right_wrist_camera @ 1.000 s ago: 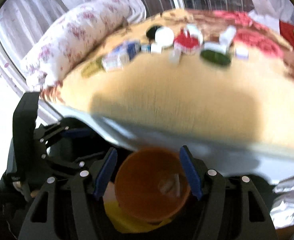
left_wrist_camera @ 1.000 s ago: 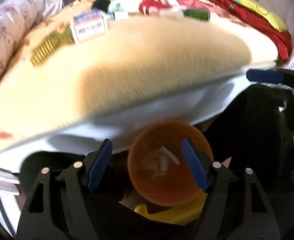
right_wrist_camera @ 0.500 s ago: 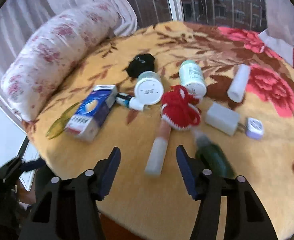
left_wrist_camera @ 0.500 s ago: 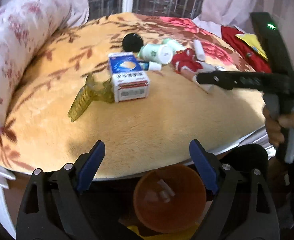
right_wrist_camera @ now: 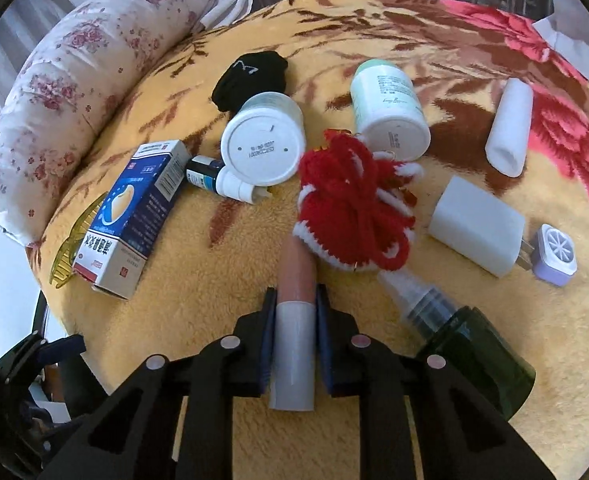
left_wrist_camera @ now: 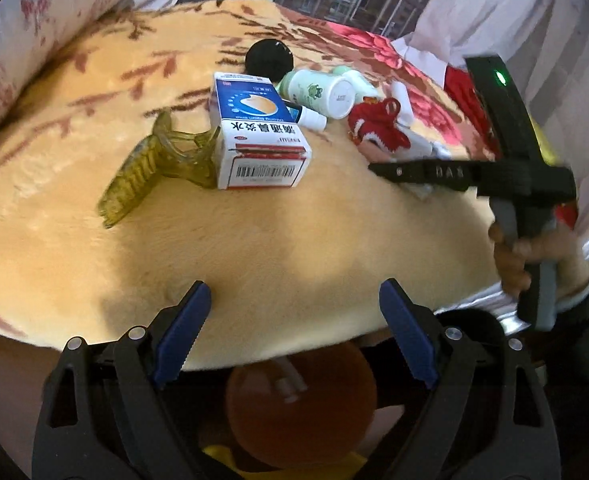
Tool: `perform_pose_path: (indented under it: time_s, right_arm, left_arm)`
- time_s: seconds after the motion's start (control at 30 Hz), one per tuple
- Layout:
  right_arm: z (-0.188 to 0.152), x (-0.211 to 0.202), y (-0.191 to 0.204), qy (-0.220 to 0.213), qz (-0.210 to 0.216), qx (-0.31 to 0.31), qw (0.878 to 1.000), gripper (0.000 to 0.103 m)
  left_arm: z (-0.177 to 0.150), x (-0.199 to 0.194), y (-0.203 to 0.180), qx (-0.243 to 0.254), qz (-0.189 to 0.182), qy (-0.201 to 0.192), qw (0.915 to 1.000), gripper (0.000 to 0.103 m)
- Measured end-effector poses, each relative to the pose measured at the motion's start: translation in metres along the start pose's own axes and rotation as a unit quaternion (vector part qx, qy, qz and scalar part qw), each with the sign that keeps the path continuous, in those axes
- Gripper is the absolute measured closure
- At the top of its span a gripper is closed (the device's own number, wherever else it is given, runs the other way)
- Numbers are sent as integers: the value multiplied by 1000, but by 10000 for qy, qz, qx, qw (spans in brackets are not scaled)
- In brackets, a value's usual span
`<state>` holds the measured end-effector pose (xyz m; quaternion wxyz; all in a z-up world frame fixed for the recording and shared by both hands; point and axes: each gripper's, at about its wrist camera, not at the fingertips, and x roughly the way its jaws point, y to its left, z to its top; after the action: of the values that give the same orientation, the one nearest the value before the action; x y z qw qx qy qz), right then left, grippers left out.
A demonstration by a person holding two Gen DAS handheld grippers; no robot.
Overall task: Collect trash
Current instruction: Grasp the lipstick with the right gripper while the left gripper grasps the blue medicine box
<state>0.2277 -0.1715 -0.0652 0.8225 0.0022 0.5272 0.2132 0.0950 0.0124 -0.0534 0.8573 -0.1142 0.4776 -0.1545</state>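
Note:
My right gripper [right_wrist_camera: 294, 300] is shut on a pink tube with a white cap [right_wrist_camera: 294, 320] lying on the yellow floral blanket [right_wrist_camera: 198, 304]. The tube's far end sits under a red knitted ornament [right_wrist_camera: 354, 216]. My left gripper [left_wrist_camera: 294, 312] is open and empty at the blanket's near edge, above an orange bin [left_wrist_camera: 302, 408] holding small white scraps. In the left wrist view the right gripper [left_wrist_camera: 382, 169] reaches in from the right. A blue-and-white medicine box [left_wrist_camera: 258, 136] lies mid-blanket.
On the blanket lie a yellow hair claw [left_wrist_camera: 154, 168], a black sock [right_wrist_camera: 250, 76], two white-and-green bottles [right_wrist_camera: 390, 112], a small dropper bottle [right_wrist_camera: 222, 178], a white charger [right_wrist_camera: 478, 226], a white roll [right_wrist_camera: 510, 128], a lilac cube [right_wrist_camera: 554, 254] and a dark green spray bottle [right_wrist_camera: 454, 328]. A floral bolster [right_wrist_camera: 66, 92] lines the left.
Both grippers rose from over the bin to the blanket. My right gripper moved forward and closed on the pink tube. My left gripper stayed open.

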Motion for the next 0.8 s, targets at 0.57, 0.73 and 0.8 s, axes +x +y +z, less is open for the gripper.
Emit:
perform_pose_path:
  time_s: [0.57, 0.73, 0.8]
  right_arm:
    - [-15, -9, -2, -530, 134, 82, 9985, 85]
    - [-14, -8, -7, -503, 243, 139, 9983, 85]
    - [-13, -8, -6, -503, 224, 129, 9984, 85]
  left_arm:
    - [96, 41, 22, 129, 477, -176, 9986, 15]
    - [116, 65, 21, 164, 658, 87, 9977, 17]
    - [114, 69, 13, 395, 829, 177, 9956, 36]
